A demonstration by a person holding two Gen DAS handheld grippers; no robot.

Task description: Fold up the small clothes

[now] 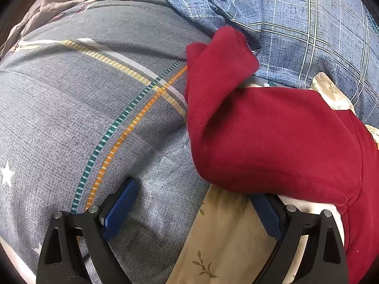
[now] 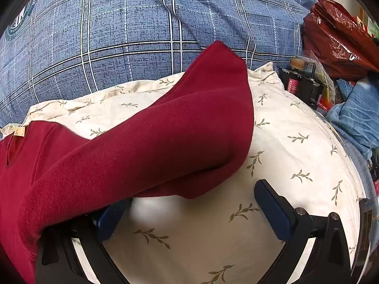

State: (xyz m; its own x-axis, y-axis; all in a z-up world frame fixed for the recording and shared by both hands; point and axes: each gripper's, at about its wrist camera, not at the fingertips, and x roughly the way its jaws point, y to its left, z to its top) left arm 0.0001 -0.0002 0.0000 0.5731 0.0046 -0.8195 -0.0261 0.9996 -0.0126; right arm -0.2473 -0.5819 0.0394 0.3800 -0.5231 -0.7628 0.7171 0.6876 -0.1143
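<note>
Here, nearest the lens in each wrist view, both claws stand spread wide and grip nothing: the left gripper (image 1: 193, 210) hovers over a grey plaid sheet (image 1: 94, 118) with its right pad tucked under the lower edge of a red fleece top (image 1: 272, 137), while the right gripper (image 2: 191, 203) hangs above a cream leaf-print pillow (image 2: 296, 142) with the same red fleece top (image 2: 142, 146) draped across its left finger. The garment lies spread over the pillow, its collar and a small tan label (image 2: 19, 131) at the left of the right-hand view, one sleeve (image 2: 213, 94) angled up and away toward the bedding, the other sleeve (image 1: 213, 71) lying slack onto the grey sheet on the left side. Beyond it rises a blue checked quilt (image 2: 142, 23), and at the far right edge sit a red plastic bag (image 2: 336, 40), a dark box (image 2: 303, 80) and some blue cloth (image 2: 355, 118). The fold appears to be at an early stage, sleeves not yet brought in; the next move likely calls for each claw to close on a sleeve or side hem and carry it across the body, keeping the soft fleece flat on the yielding pillow.
</note>
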